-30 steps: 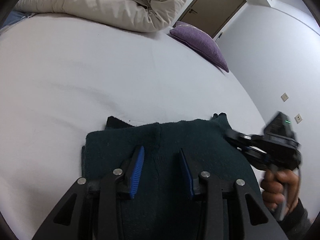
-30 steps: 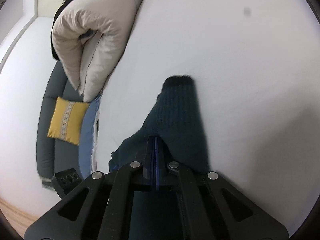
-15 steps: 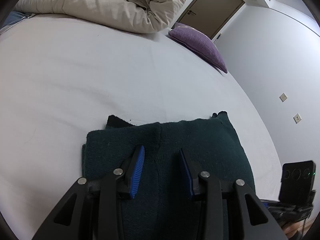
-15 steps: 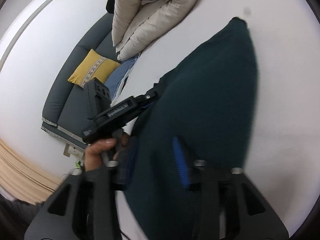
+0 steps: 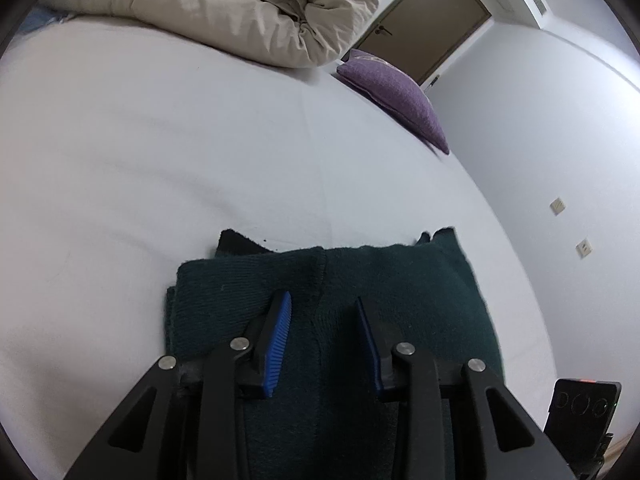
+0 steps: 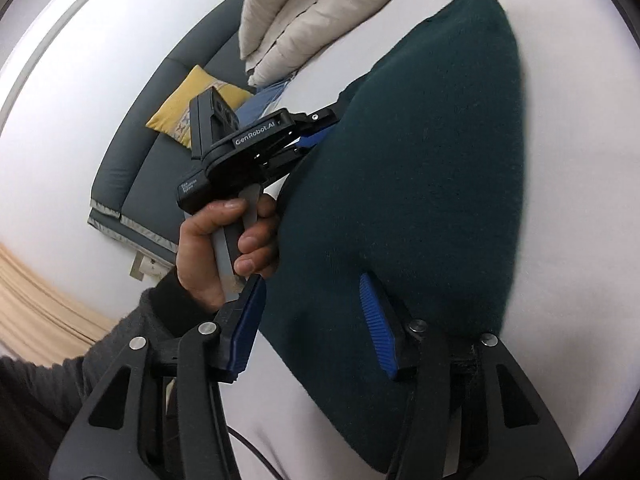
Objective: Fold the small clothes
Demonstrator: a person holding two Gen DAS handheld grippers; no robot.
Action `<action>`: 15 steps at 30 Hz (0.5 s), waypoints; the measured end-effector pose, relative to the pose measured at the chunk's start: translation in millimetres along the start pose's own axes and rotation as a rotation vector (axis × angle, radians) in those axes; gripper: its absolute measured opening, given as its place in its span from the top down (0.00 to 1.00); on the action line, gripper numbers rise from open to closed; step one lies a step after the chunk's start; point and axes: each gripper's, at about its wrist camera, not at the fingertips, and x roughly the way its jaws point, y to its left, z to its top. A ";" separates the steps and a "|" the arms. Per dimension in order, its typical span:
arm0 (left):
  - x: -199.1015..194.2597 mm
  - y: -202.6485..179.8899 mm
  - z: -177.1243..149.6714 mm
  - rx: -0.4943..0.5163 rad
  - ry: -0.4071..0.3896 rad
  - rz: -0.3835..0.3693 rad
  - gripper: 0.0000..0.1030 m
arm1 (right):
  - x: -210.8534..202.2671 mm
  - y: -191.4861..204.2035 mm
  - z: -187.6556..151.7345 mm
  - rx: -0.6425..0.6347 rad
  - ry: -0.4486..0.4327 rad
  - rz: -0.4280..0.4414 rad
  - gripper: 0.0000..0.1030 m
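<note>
One white bed, purple pillow, door

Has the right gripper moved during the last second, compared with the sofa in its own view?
Yes. The right gripper has swung round and opened: the grey sofa, earlier at the left edge, now sits upper left, and the dark green garment fills the centre.

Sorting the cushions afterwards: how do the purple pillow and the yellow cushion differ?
The purple pillow lies at the far edge of the white bed; the yellow cushion sits on the grey sofa beside the bed. The purple pillow looks plain, while the yellow cushion shows a patterned band. Both look like soft throw cushions, well clear of the dark green garment.
</note>
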 end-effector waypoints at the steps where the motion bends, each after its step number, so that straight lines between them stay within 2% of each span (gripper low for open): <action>1: -5.3 1.1 2.9 -0.035 0.009 -0.016 0.66 | -3.3 3.0 1.2 0.008 0.006 -0.015 0.53; 3: -27.0 -0.5 5.0 -0.074 -0.007 -0.016 0.63 | -15.4 15.0 1.8 0.006 0.002 -0.047 0.52; 5: -58.6 0.0 4.8 -0.071 -0.077 -0.012 0.42 | -34.2 21.7 -0.3 -0.027 -0.033 -0.048 0.51; 7: -81.0 8.4 0.5 -0.111 -0.098 -0.004 0.31 | -55.7 23.9 1.5 -0.030 -0.083 -0.059 0.43; 8: -83.7 12.7 -1.2 -0.132 -0.081 0.001 0.31 | -65.8 21.2 3.5 -0.016 -0.110 -0.075 0.34; 9: -83.6 17.2 -4.0 -0.148 -0.055 0.003 0.31 | -73.3 15.1 6.0 0.009 -0.135 -0.087 0.30; 15: -63.2 34.6 -35.6 -0.215 0.086 -0.007 0.31 | -83.1 -25.2 15.6 0.175 -0.171 -0.069 0.30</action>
